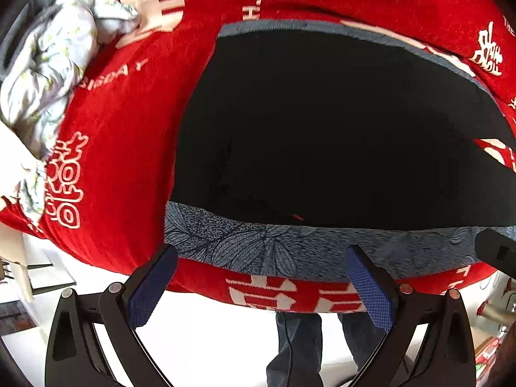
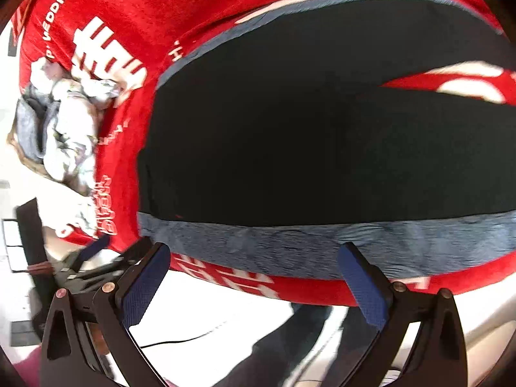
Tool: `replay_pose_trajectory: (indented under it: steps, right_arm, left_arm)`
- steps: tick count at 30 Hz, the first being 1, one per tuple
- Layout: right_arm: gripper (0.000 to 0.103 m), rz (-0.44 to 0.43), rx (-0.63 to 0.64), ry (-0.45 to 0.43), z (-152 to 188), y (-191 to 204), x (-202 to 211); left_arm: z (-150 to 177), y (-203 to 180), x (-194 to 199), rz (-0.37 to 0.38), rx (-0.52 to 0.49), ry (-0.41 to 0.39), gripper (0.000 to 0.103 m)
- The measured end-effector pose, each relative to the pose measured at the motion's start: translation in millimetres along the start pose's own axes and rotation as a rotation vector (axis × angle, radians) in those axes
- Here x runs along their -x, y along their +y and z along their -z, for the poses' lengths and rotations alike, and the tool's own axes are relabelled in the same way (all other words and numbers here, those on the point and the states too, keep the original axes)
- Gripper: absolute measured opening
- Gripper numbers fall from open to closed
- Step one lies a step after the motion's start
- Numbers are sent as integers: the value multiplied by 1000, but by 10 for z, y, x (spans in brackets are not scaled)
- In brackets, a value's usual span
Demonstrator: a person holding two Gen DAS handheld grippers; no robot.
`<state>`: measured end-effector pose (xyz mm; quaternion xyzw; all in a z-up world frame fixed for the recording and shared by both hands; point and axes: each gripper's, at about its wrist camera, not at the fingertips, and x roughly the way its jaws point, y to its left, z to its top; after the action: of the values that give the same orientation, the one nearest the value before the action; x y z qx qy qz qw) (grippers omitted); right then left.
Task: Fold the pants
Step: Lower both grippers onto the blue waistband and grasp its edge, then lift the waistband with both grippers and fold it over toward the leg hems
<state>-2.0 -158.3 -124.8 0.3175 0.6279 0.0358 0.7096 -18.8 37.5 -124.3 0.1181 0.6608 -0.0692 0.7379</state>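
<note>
Left wrist view: both grippers [image 1: 261, 285] [image 2: 254, 282] gape empty before limp black pants [image 1: 322, 129]; patterned waistband [image 1: 290, 245] offers best hold.

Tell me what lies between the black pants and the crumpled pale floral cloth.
Only bare red printed blanket separates the black pants from the crumpled pale floral cloth, in both wrist views.

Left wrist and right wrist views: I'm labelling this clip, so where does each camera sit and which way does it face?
Left wrist: on the left tongs, open, looking forward and down at the black pants on the red blanket; the person's legs show below, and the other tongs' tip at right.
Right wrist: on the right tongs, open, facing the same pants from further right; the legs show here too, and the left tongs at lower left.
Shared: the pants with their grey patterned waistband, the blanket, the crumpled pale cloth.
</note>
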Motion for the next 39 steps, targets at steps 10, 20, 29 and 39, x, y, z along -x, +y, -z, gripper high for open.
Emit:
replay_pose_trajectory:
  steps: [10, 20, 29, 39]
  right_arm:
    - [72, -359, -88, 107, 170, 9, -715]
    - [69, -451, -99, 159, 591, -217, -1156]
    - [71, -550, -199, 23, 450, -304, -1073]
    - [72, -613, -123, -2, 319, -181, -686]
  left_arm:
    - [170, 574, -456, 249, 178, -27, 70]
    - [483, 856, -657, 429, 223, 3, 71]
    - [467, 694, -755, 626, 261, 22, 86]
    - [70, 687, -734, 670, 458, -54, 68]
